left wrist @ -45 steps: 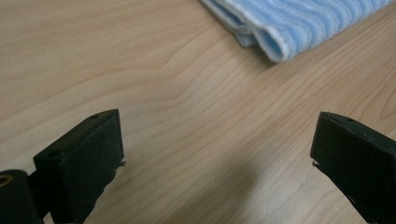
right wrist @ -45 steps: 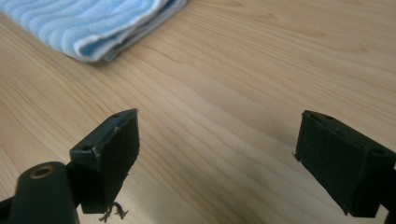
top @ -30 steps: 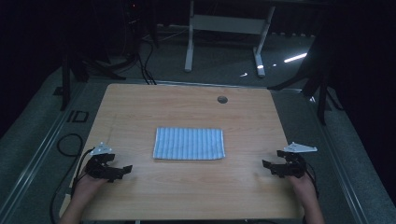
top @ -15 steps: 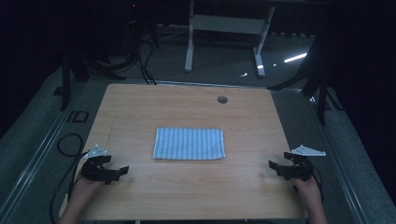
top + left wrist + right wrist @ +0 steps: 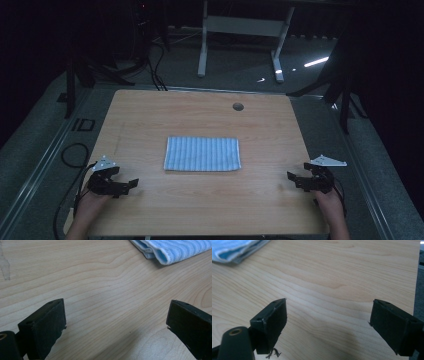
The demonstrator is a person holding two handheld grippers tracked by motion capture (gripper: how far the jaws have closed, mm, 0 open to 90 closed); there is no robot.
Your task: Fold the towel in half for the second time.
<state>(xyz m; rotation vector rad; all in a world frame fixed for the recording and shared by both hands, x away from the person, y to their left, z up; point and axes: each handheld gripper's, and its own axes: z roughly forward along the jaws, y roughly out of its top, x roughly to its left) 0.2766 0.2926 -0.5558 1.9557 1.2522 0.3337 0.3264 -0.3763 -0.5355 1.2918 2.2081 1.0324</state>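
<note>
A folded blue striped towel (image 5: 202, 153) lies flat mid-worktop (image 5: 200, 210). The left hand-held gripper (image 5: 131, 183) and right hand-held gripper (image 5: 291, 176) rest near the front corners (well apart from the towel), each with jaws spread wide, holding nothing.

A light wooden worktop (image 5: 200, 120) stands on grey floor (image 5: 50, 145); a white metal frame (image 5: 242, 27) occupies the dark upper centre.

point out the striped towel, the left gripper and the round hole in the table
striped towel (image 5: 202, 154), high view, middle of the folded cloth
left gripper (image 5: 131, 183), high view, between its open jaw tips
round hole (image 5: 238, 106), high view, centre of the hole
</note>
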